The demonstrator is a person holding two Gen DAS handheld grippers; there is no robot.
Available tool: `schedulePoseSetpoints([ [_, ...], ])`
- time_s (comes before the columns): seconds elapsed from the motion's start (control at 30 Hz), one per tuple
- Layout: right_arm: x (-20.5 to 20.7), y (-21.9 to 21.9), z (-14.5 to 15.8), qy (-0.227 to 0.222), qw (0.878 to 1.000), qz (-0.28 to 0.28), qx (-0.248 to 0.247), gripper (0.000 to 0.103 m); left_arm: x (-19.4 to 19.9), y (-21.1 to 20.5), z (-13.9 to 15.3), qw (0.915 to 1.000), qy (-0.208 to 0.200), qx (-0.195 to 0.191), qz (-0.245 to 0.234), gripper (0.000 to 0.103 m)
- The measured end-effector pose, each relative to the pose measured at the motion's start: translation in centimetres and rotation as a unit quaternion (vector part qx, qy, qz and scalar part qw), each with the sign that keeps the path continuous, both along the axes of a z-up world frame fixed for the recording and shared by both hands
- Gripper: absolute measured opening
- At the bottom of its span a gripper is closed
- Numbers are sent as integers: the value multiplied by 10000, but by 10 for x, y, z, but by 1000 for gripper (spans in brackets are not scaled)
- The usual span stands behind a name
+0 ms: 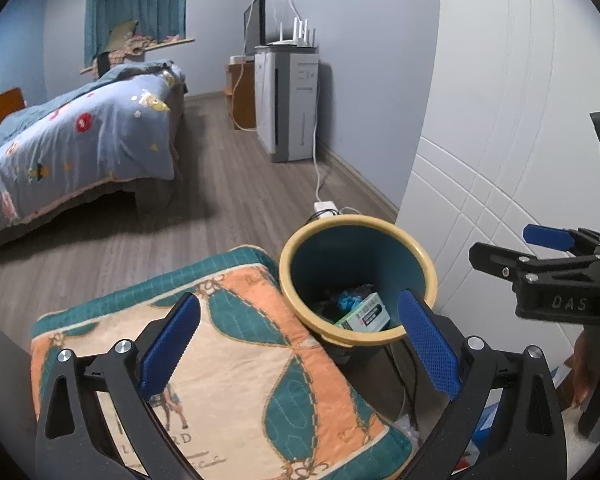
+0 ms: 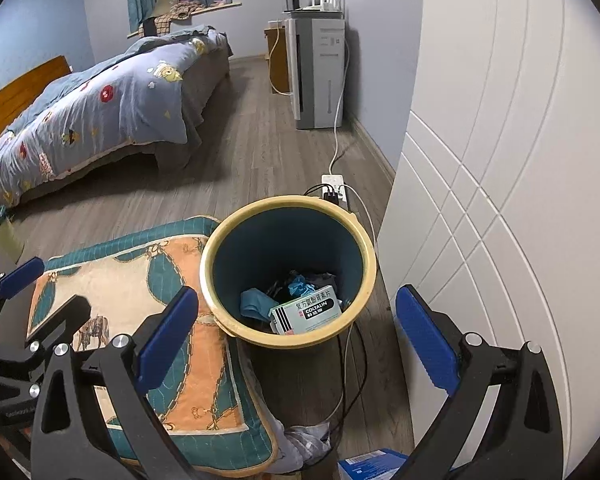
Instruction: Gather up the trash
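A round bin (image 1: pixel 384 240) (image 2: pixel 236 332) with a yellow rim and teal inside stands on the wood floor by the white wall. It holds a pale green medicine box (image 1: pixel 366 312) (image 2: pixel 306 310) and crumpled blue trash (image 2: pixel 256 302). My left gripper (image 1: pixel 298 340) is open and empty, just above the bin's near rim and a patterned cushion (image 1: pixel 236 380). My right gripper (image 2: pixel 298 330) is open and empty above the bin; it also shows at the right of the left wrist view (image 1: pixel 512 248). A crumpled grey scrap (image 2: pixel 306 442) and a blue box (image 2: pixel 374 466) lie on the floor below.
The patterned cushion (image 2: pixel 168 344) lies left of the bin. Cables (image 2: pixel 352 376) run to a power strip (image 2: pixel 334 186) behind the bin. A bed (image 2: pixel 100 108) stands far left, a white air purifier (image 2: pixel 318 72) at the back, a white panelled wall (image 2: pixel 500 200) on the right.
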State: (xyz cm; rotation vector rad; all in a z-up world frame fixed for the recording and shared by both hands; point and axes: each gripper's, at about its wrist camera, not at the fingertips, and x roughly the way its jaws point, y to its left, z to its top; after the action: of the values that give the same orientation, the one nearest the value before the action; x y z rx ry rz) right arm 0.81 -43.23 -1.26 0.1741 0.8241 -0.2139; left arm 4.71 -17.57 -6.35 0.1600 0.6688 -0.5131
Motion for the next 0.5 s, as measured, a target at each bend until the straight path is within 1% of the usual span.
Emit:
schedulePoseSetpoints([
  [0.17,-3,-2,1,0,9999,-158,68,97,-5,3,0,9999,-98,120,-46,98],
  [0.5,-2,6,2,35,9999,-67,-84,97,-7,11,5,9999,-120,106,-30,98],
])
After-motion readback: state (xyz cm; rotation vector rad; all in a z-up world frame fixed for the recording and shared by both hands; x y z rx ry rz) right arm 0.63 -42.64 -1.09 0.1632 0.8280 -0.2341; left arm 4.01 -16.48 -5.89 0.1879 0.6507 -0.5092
